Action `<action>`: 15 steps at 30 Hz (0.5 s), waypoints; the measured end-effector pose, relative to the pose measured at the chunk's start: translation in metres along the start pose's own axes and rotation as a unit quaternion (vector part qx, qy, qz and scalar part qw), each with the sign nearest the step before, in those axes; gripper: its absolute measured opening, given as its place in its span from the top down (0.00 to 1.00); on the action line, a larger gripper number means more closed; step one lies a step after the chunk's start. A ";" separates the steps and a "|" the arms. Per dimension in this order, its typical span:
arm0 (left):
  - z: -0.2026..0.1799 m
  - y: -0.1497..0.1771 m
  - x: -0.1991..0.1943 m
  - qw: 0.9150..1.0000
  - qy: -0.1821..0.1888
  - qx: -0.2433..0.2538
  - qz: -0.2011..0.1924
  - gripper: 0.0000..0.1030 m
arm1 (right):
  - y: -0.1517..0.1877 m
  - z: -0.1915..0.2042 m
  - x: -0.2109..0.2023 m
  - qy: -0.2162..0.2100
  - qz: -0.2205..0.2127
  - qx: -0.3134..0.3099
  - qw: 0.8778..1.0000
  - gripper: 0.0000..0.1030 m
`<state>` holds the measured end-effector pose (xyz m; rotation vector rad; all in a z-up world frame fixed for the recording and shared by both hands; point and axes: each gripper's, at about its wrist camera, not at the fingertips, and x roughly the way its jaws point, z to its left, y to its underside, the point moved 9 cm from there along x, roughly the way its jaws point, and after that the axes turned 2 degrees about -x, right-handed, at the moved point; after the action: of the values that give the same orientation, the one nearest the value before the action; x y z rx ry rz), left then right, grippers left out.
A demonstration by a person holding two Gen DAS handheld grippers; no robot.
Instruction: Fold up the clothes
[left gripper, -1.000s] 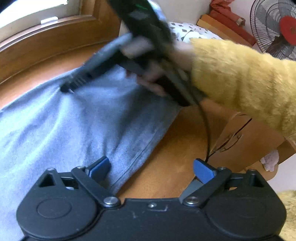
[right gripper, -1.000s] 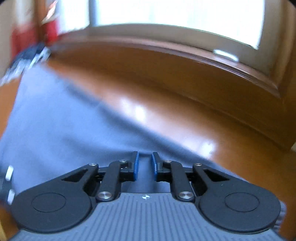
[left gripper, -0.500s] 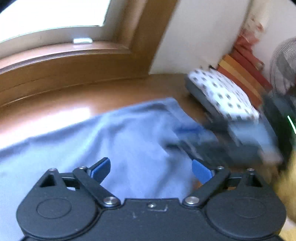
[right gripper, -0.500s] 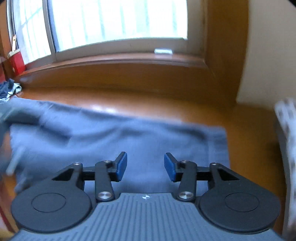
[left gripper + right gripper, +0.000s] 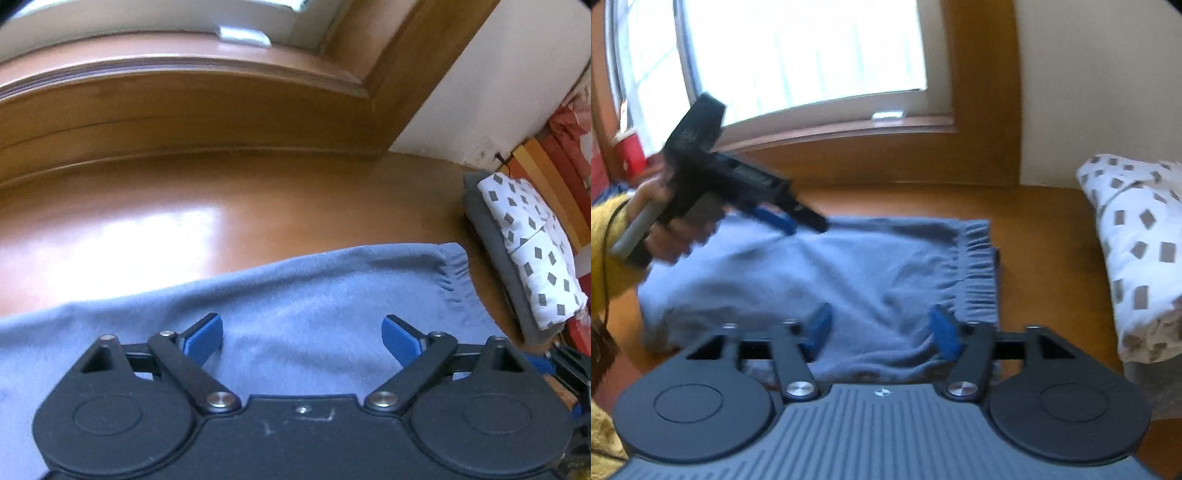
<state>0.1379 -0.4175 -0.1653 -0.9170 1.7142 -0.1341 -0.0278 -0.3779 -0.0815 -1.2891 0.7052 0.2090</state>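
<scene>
A blue garment (image 5: 849, 273) lay folded flat on the wooden surface (image 5: 229, 199), its ribbed hem toward a stack of folded clothes (image 5: 1137, 236). The left gripper (image 5: 302, 334) stood spread and empty above it; the right gripper (image 5: 882, 328) was opening, pinching nothing. One fold looked finished — next, likely fresh grips on an edge for another fold.

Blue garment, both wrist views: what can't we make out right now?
- Blue garment, left wrist view: near part hidden under the left gripper; left end cut off by the frame.
- Right wrist view: near hem behind the right gripper, whose jaws are opening with nothing pinched.
- Garment type: unclear.
- Left gripper's tips in the right wrist view: motion blurred.
- Patterned pile: cut off by the right edge.
</scene>
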 end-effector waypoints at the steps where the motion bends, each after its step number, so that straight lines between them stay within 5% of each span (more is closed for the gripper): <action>1: 0.001 0.004 -0.006 1.000 -0.010 -0.007 -0.006 0.09 | 0.004 -0.004 0.005 0.010 0.007 -0.003 1.000 0.34; 2: 0.003 0.010 -0.013 1.000 -0.023 -0.016 -0.011 0.09 | 0.008 -0.013 0.013 0.027 0.013 0.002 1.000 0.36; 5: 0.015 0.026 -0.043 0.997 -0.065 -0.043 -0.027 0.05 | 0.020 -0.041 0.037 0.079 0.030 0.016 0.996 0.14; 8: 0.033 0.052 -0.081 0.986 -0.142 -0.070 -0.043 0.05 | 0.007 -0.064 0.045 0.119 0.016 0.067 0.991 0.25; 11: 0.046 0.080 -0.111 0.973 -0.211 -0.082 -0.050 0.05 | -0.013 -0.045 0.035 0.128 -0.018 0.053 0.990 0.27; 15: 0.049 0.102 -0.117 0.966 -0.238 -0.092 -0.044 0.05 | -0.032 0.015 0.033 0.099 -0.050 -0.046 0.993 0.23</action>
<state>0.1362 -0.2561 -0.1460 -1.0640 1.2531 0.1794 0.0198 -0.3815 -0.0733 -1.4425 0.8039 0.0314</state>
